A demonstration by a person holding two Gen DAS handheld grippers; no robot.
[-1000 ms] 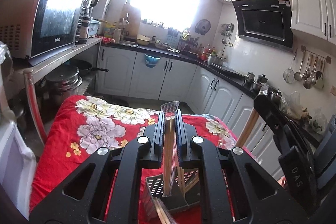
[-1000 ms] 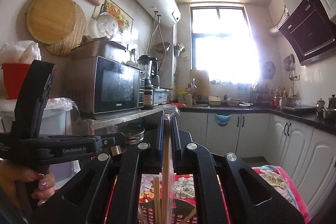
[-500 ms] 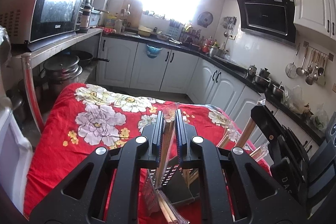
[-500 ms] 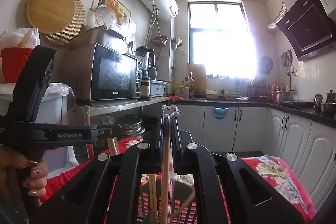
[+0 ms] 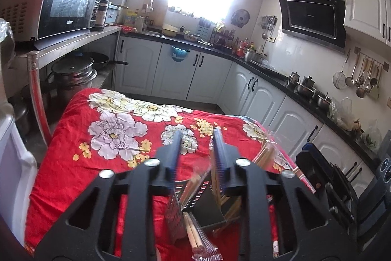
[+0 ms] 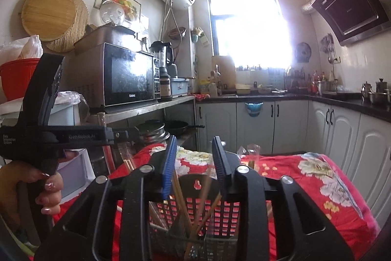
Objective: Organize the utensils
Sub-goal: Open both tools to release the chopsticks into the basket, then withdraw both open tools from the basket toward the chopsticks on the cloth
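A black perforated utensil holder (image 5: 210, 209) stands on the red floral cloth (image 5: 97, 151), directly under both grippers. My left gripper (image 5: 198, 136) is opening; a blurred pair of wrapped chopsticks (image 5: 195, 185) slips down between the jaws into the holder, free of the pads. More wrapped chopsticks (image 5: 193, 234) lean out of the holder's near side. My right gripper (image 6: 194, 141) is also opening above the same holder (image 6: 220, 209). Wooden chopsticks (image 6: 179, 197) stand loose inside it, and neither pad presses on them.
A person's hand (image 6: 48, 190) holds the left tool's handle at the left edge. Behind the table stand a microwave (image 6: 129, 77) on a steel shelf, pots (image 5: 70, 72) beneath it, and white cabinets (image 5: 176, 72). Wrapped chopsticks (image 5: 264, 155) stick up at the holder's right.
Both pairs of jaws have spread apart and let go of the wrapped chopsticks they pinched. Those chopsticks have dropped towards the holder. The right gripper has sunk lower over the holder.
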